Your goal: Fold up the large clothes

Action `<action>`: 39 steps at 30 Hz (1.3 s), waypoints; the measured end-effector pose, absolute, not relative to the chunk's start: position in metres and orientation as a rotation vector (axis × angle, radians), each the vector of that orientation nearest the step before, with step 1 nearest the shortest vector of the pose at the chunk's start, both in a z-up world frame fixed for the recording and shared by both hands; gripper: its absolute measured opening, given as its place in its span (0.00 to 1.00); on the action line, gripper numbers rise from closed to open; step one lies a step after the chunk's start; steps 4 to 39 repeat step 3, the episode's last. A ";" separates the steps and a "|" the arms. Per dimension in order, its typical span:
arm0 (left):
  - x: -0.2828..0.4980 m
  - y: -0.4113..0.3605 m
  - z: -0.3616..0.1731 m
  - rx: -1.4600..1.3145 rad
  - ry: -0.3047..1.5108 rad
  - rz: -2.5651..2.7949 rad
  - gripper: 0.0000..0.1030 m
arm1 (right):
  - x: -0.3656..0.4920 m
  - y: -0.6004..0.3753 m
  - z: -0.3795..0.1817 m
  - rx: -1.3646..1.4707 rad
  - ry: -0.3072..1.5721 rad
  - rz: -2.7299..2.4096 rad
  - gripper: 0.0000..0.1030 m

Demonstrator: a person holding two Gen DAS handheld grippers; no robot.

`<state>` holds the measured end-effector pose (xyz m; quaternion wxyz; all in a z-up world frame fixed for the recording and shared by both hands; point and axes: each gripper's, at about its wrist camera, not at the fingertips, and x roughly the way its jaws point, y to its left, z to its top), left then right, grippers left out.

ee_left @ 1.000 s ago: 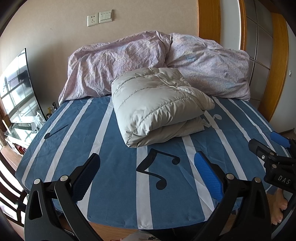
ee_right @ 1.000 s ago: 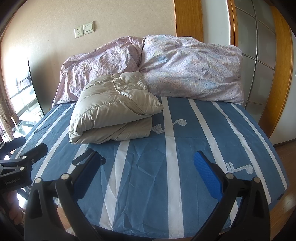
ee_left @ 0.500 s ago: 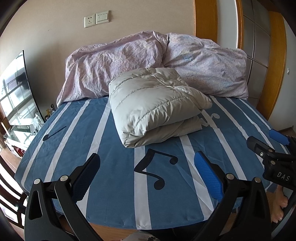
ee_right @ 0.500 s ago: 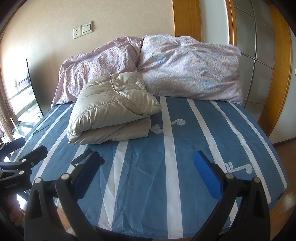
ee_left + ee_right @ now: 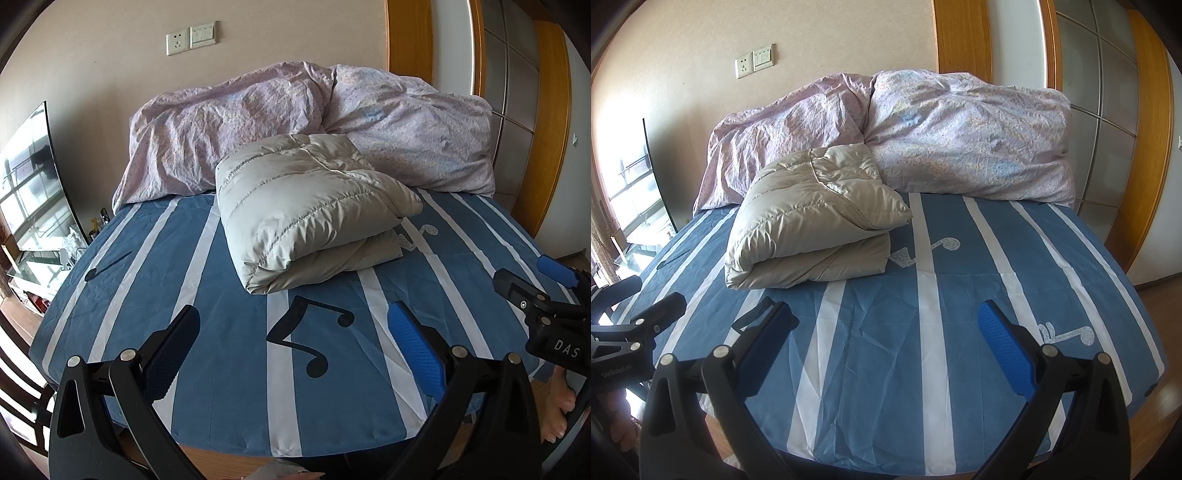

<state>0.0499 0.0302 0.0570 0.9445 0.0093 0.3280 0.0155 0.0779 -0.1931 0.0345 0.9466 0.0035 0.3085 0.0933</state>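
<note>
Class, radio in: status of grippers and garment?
Left gripper and right gripper open, empty. Beige down jacket folded on bed. Nothing between.

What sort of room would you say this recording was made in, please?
Most likely a home bedroom. A bed with a blue striped sheet fills the view, a crumpled floral duvet is piled at its head against the wall, and a folded beige down jacket lies on the sheet. A flat-screen TV stands beside the bed.

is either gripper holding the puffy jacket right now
No, the folded jacket lies alone on the bed, with both grippers' jaws open and empty.
</note>
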 end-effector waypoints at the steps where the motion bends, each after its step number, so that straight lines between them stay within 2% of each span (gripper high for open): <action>1: 0.050 0.030 0.057 0.020 0.669 0.030 0.99 | 0.078 -0.193 0.034 0.007 0.628 0.190 0.98; 39: 0.050 0.030 0.057 0.020 0.668 0.032 0.99 | 0.078 -0.193 0.034 0.007 0.629 0.190 0.98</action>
